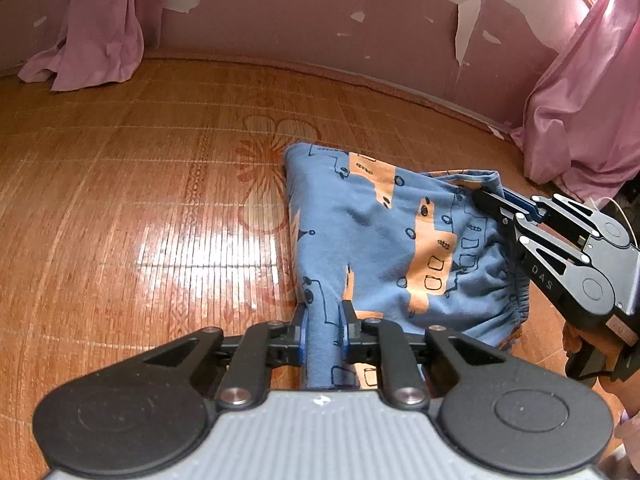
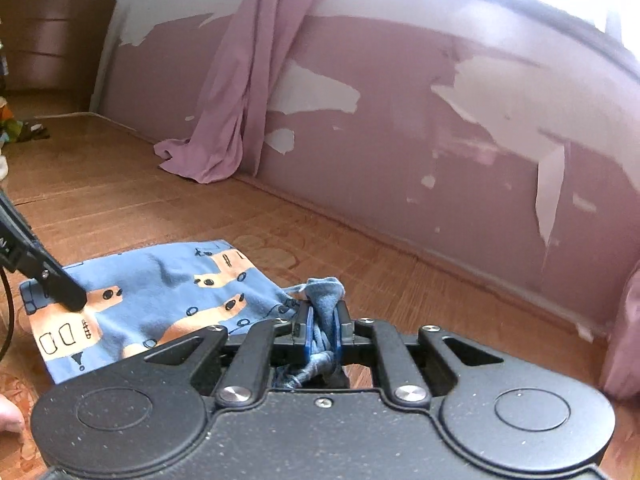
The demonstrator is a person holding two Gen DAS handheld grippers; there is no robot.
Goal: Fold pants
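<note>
Blue cotton pants with an orange-and-black vehicle print point(image 1: 384, 236) lie partly folded on a woven bamboo mat of reddish-brown colour point(image 1: 140, 184), bearing a faded flower motif. The left gripper point(image 1: 323, 330) has its fingers pinching a narrow rolled ridge of blue cloth at the near edge. The right gripper point(image 2: 323, 330) has its fingers clamped on a bunched wad of fabric, apparently at the gathered elastic waistband; in the left wrist view it reaches in from the right side of the garment point(image 1: 486, 196).

Risks, as judged from this arrangement: each grip holds a crumpled bunch, not a flat edge, so the cloth may slip out unevenly under tension, or only one layer may be carried, leaving the fold skewed. Pulling the two grips apart would drag the whole garment over the glossy mat rather than fold it. The bunching could also set creases into the finished fold.

Surroundings: a mauve wall with peeling paint patches point(image 2: 440, 152) borders the mat; pink fabric curtains point(image 2: 244, 92) hang down and pool onto its edge. A brown wooden headboard-like panel point(image 2: 52, 44) stands at far left in the right wrist view.
</note>
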